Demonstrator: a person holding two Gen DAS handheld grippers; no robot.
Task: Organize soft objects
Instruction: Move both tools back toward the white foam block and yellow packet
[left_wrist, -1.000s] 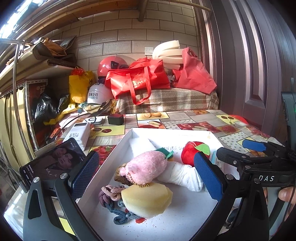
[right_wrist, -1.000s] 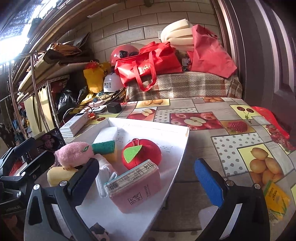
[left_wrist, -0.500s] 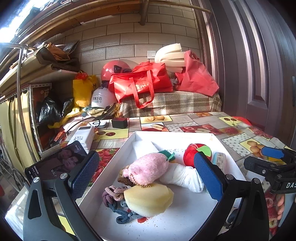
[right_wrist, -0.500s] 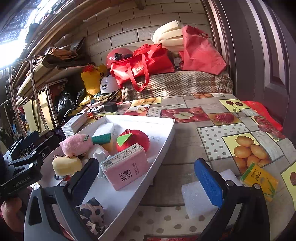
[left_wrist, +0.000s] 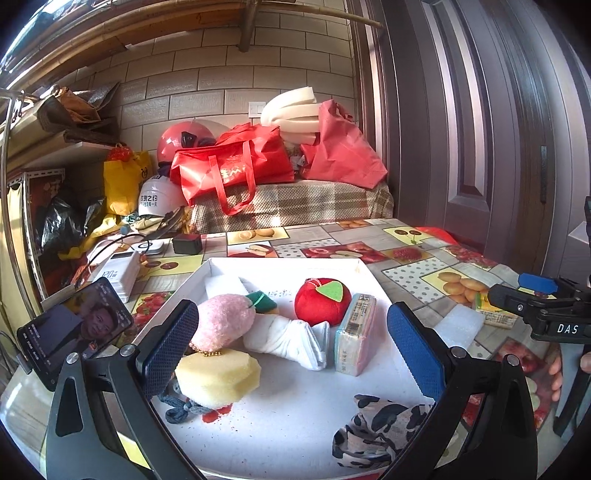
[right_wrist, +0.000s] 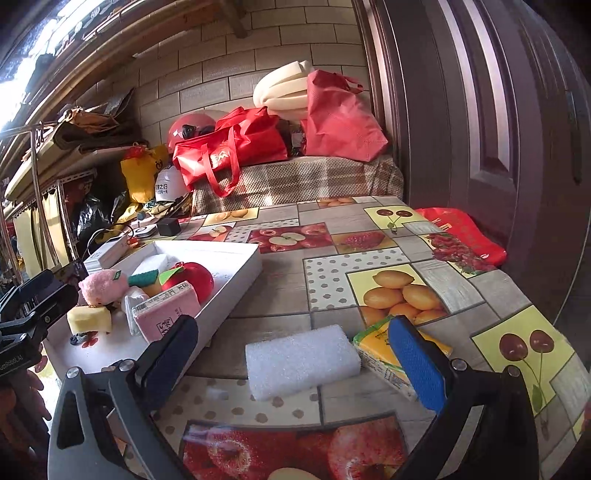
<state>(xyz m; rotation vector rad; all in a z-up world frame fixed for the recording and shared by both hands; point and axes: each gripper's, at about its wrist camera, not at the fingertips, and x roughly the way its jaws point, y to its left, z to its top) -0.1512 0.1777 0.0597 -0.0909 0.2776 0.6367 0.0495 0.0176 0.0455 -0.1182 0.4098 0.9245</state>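
Note:
A white tray (left_wrist: 295, 439) holds a pink plush (left_wrist: 221, 321), a red plush apple (left_wrist: 321, 301), a yellow sponge (left_wrist: 218, 376), rolled white socks (left_wrist: 288, 338), a pink tissue pack (left_wrist: 354, 338) and a patterned cloth (left_wrist: 373, 432). My left gripper (left_wrist: 291, 350) is open and empty above the tray. My right gripper (right_wrist: 295, 365) is open and empty, low over a white foam block (right_wrist: 301, 360) on the table right of the tray (right_wrist: 236, 291). A yellow tissue pack (right_wrist: 391, 356) lies beside the block.
A phone (left_wrist: 74, 332) stands left of the tray. A white power bank (left_wrist: 118, 275) and a black box (left_wrist: 187, 243) lie behind it. Red bags (left_wrist: 232, 166) and helmets are piled at the far end. A dark door (right_wrist: 480, 110) is at the right.
My right gripper has moved right, away from the tray, and now sits over the white foam block. The left gripper has pulled back a little, so more of the tray shows.

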